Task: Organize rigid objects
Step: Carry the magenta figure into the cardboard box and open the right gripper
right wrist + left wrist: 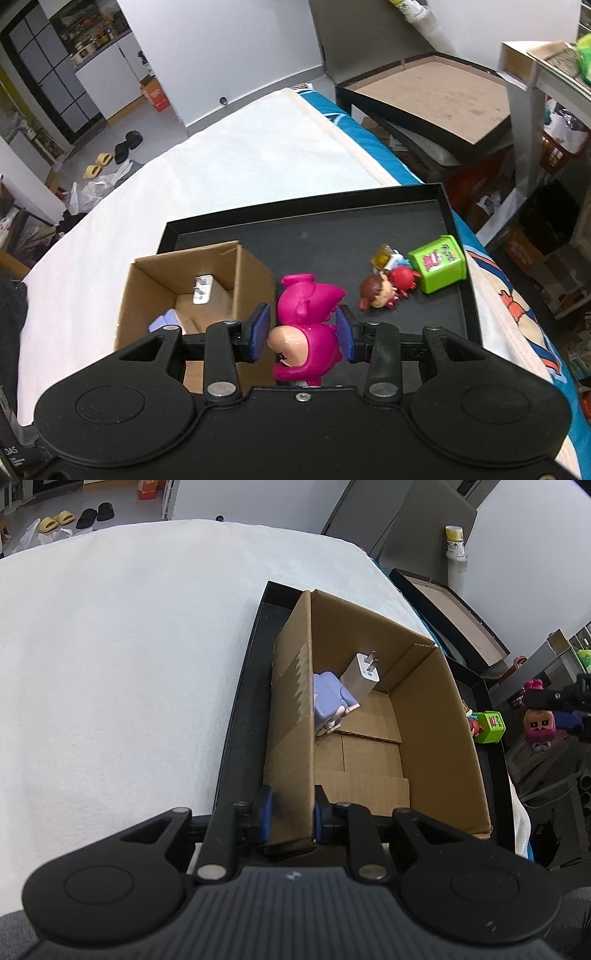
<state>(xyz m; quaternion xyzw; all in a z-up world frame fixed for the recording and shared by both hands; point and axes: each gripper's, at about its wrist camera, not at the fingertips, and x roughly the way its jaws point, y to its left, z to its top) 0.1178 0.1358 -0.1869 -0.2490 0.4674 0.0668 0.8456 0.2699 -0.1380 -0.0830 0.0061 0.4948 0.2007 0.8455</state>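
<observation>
Magenta plastic figurine (pixel 306 325) clamped in right claw (pixel 303 332); left claw (pixel 291 812) pinches brown cardboard box (pixel 436 716) wall. White charger (pixel 360 677), lilac toy (pixel 328 701) boxed; green cube (pixel 439 264), small figures (pixel 384 288) remain at 2 o'clock on black tray (pixel 332 236).

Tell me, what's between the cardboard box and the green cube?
In the right wrist view, the pink toy held in the right gripper hangs between the box and the cube, with small figures beside the cube.
</observation>
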